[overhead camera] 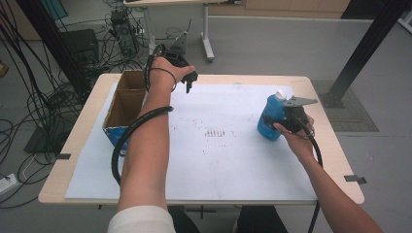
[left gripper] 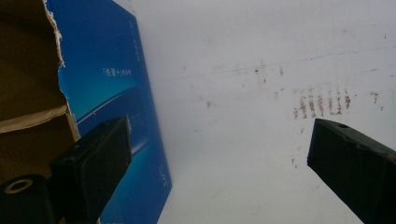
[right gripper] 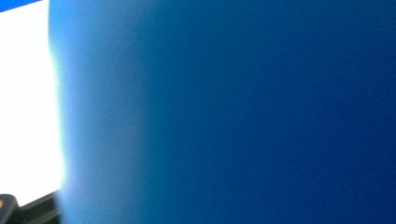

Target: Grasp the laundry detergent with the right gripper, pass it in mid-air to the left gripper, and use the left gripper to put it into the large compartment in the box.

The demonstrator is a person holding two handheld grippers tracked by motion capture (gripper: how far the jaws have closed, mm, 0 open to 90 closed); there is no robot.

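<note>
Box [left gripper: 112, 93] side — small white print, unreadable; blue bottle [overhead camera: 270, 119] — label unseen.

Blue bottle [overhead camera: 270, 118] w/ white cap, right side of counter. Counter [overhead camera: 322, 133] light wood, covered by white sheet [overhead camera: 223, 160] w/ small reddish-brown dash marks near its middle. Box [overhead camera: 127, 108] at left: brown cardboard inside, glossy blue outside w/ small white print. Both grippers black; right gripper [overhead camera: 286, 121] carries grey plate. Cables black. Sleeve at near edge white.
</note>
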